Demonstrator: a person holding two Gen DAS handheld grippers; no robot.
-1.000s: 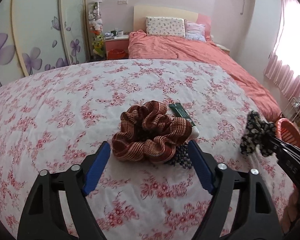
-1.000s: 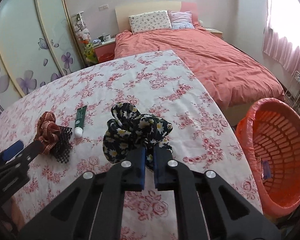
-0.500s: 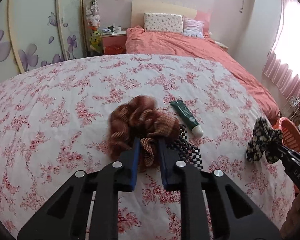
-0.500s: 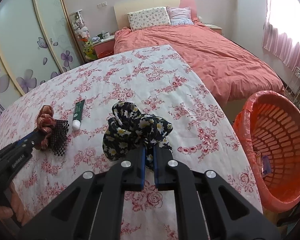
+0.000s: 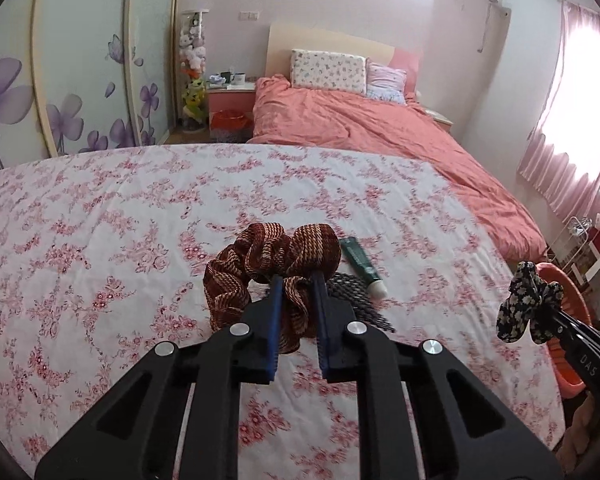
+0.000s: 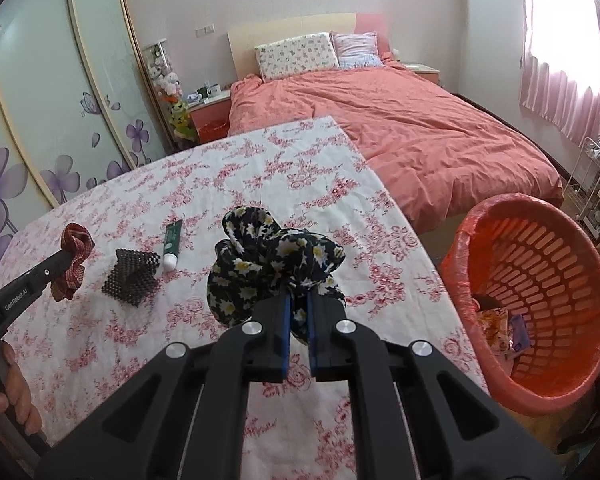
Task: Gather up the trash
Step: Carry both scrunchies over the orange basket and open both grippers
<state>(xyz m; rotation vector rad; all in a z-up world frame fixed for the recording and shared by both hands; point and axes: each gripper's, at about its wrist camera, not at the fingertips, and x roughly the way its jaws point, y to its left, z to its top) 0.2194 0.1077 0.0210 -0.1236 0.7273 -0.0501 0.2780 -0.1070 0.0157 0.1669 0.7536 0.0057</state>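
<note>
A: What has each tool got?

B: The left tool (image 5: pixel 296 280) is clamped on the brown scrunchie (image 5: pixel 260 264), pinching one fold near its lower edge so the rest of the loop flops above and to the side. The right tool (image 6: pixel 298 300) is closed on the black daisy-print scrunchie (image 6: pixel 268 256) the same way, held above the desk (image 6: pixel 204 176) near its right edge.

A: How will those handle?

B: I'd judge them very light and soft, all gathered fabric over elastic. They won't slip much, but a grip on a thin fold could let the cloth pull free if swung fast. A bite across the full thickness of the band looks safer.

A: What remains on the desk?

B: A dark mesh piece (image 6: pixel 130 278) and a green tube (image 6: pixel 171 245) with a white cap, lying just beside each other toward the left half. The mesh looks limp and would be taken by a raised corner; the tube looks smooth and semi-stiff, best gripped across its body rather than the cap.

A: And the way to the bin?

B: The orange basket (image 6: pixel 580 384) stands off the right edge of the desk, tilted with its mouth open toward the tools, with some wrappers already inside. Nothing stands between the right tool and that rim. The left tool has to cross over the mesh and tube, so it seems wise to carry high. The bed (image 6: pixel 420 132) lies beyond the far edge, well apart.
</note>
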